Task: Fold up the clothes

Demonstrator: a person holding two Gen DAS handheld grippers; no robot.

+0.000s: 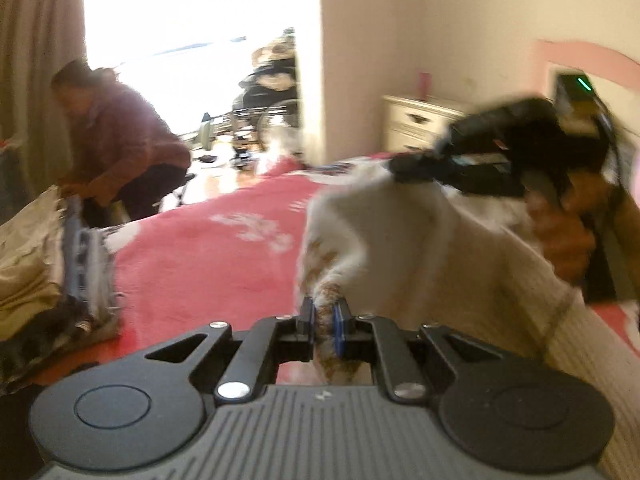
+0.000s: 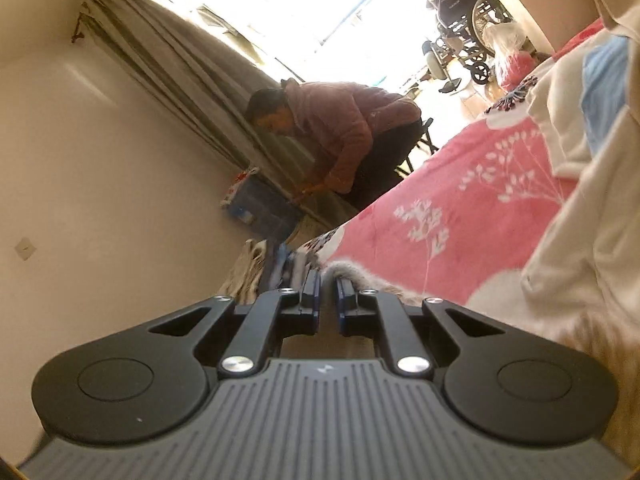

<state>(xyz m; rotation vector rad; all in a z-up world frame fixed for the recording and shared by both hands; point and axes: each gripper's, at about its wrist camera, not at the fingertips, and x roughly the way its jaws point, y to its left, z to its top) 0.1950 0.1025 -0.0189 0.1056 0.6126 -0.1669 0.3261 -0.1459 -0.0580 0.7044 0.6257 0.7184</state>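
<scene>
A cream knitted sweater (image 1: 420,248) with tan pattern hangs above the bed, stretched between both grippers. My left gripper (image 1: 326,312) is shut on a patterned edge of it, and the cloth bunches between the blue pads. In the left wrist view my right gripper (image 1: 400,168) sits higher, at the right, pinching the sweater's top edge, with a hand (image 1: 568,232) behind it. Seen from the right wrist, my right gripper (image 2: 328,280) is shut on a fuzzy fold of the sweater (image 2: 580,260), which fills the right side.
A pink flowered blanket (image 1: 208,264) covers the bed. A pile of clothes (image 1: 48,272) lies at its left edge. A person in a maroon jacket (image 1: 120,140) bends beside the curtain. A wheelchair (image 1: 268,92) and white nightstand (image 1: 416,120) stand beyond. A white-and-blue garment (image 2: 592,92) lies on the bed.
</scene>
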